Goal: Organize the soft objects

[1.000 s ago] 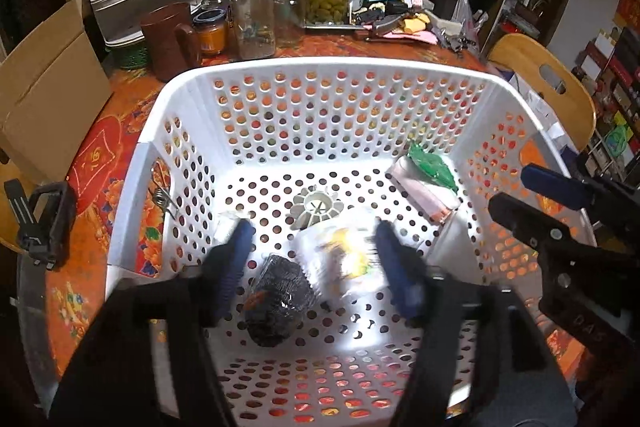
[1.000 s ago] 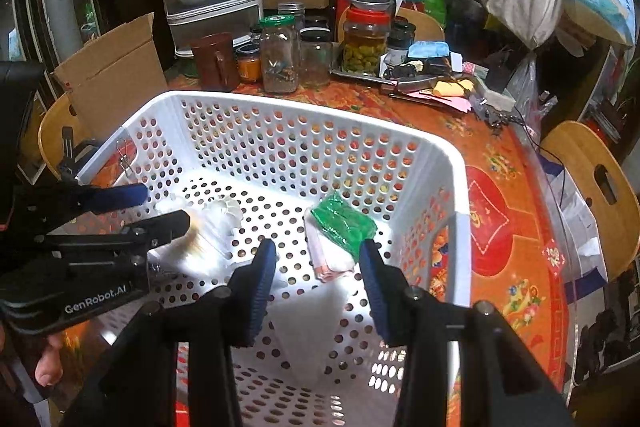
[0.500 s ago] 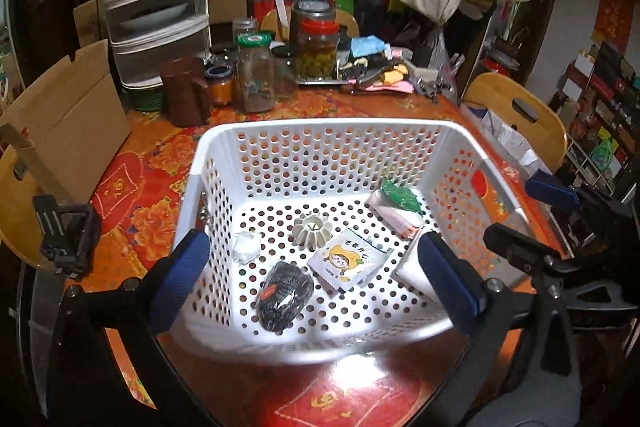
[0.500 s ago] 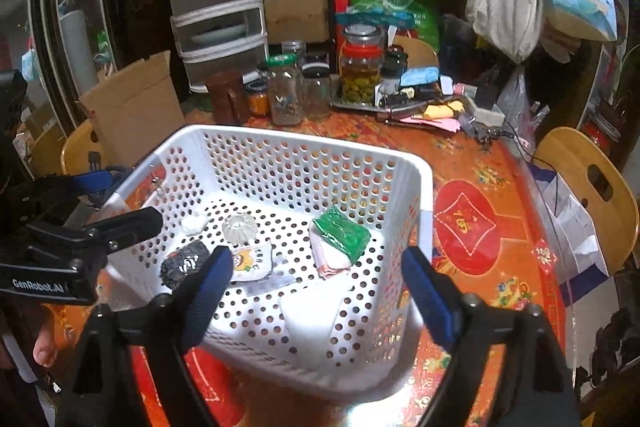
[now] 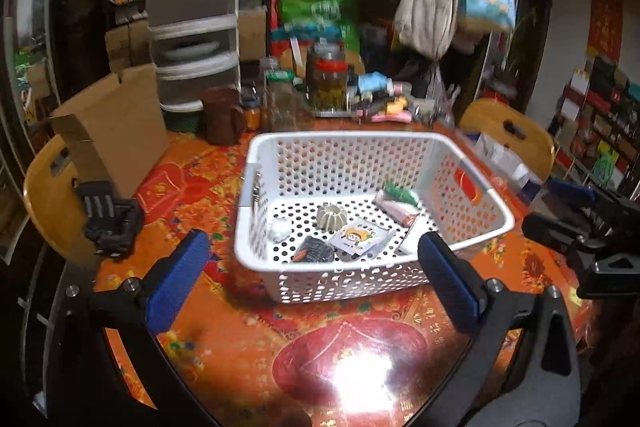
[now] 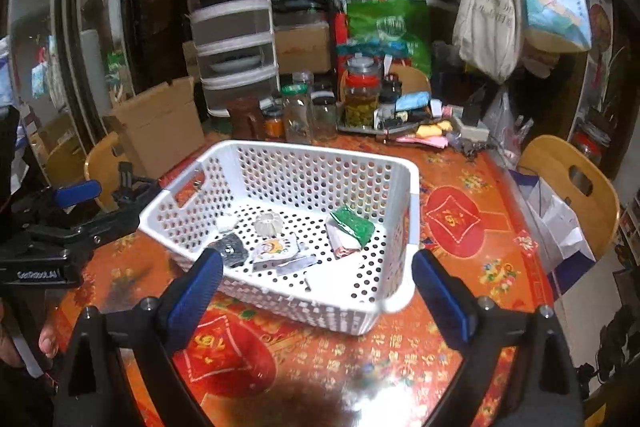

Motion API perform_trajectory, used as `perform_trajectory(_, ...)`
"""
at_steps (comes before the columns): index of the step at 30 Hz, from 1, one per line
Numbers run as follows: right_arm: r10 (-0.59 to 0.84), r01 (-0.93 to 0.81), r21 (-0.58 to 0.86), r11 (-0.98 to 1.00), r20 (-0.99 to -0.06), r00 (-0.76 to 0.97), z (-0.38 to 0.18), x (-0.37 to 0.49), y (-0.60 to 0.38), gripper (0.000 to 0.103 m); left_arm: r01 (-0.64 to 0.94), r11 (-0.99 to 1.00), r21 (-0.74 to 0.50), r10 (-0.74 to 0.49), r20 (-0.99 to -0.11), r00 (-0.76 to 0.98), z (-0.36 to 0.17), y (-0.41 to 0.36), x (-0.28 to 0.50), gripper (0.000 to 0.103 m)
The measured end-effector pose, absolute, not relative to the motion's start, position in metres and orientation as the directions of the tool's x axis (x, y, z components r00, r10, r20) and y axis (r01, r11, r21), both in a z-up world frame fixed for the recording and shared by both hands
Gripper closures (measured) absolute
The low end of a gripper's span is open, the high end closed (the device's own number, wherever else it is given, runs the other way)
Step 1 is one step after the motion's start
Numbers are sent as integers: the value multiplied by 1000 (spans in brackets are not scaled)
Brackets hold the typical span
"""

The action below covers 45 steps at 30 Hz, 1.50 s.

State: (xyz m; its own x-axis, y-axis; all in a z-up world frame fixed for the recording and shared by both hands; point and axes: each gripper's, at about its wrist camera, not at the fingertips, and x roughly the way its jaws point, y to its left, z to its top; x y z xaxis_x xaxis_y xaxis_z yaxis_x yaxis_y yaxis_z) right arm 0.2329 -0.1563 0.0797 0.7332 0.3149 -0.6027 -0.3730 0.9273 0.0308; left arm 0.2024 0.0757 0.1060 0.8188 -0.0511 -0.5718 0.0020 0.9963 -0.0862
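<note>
basket [image 5: 362, 275]: one, white, on the table [image 5: 248, 331]
packets inside: cartoon one [image 5: 358, 239], green one [image 6: 352, 221], black one [image 5: 314, 251]
left hand-held gripper [image 5: 316, 285]: wide, empty
right hand-held gripper [image 6: 320, 293]: wide too
writing: "GenRobot.AI"

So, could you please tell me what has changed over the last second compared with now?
Both tongs, left and right, pulled back out of the white perforated plastic basket and opened wide. The left let go of the white packet with a yellow cartoon figure, which now lies in the basket. The black pouch and green packet stayed put.
</note>
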Motion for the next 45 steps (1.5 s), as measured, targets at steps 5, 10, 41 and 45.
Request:
perform_trajectory(5,263,-370,-56,927,-607,750,73,193,-158,8,-62,995,-78,13,-520,854,115,94,143,0)
perform_trajectory(10,281,-357,-25,934,-567,774,61,148,-169,8,-90,995,-45,53,-528,848,111,101,95,0)
perform_trajectory(41,236,-296,-5,955,-593,770,69,98,-175,8,-12,998,-67,-32,-617,787,98,48,71,0)
perform_trajectory(45,238,-300,-3,954,-599,765,67,100,-174,8,-13,998,-67,-31,-617,786,97,47,72,0)
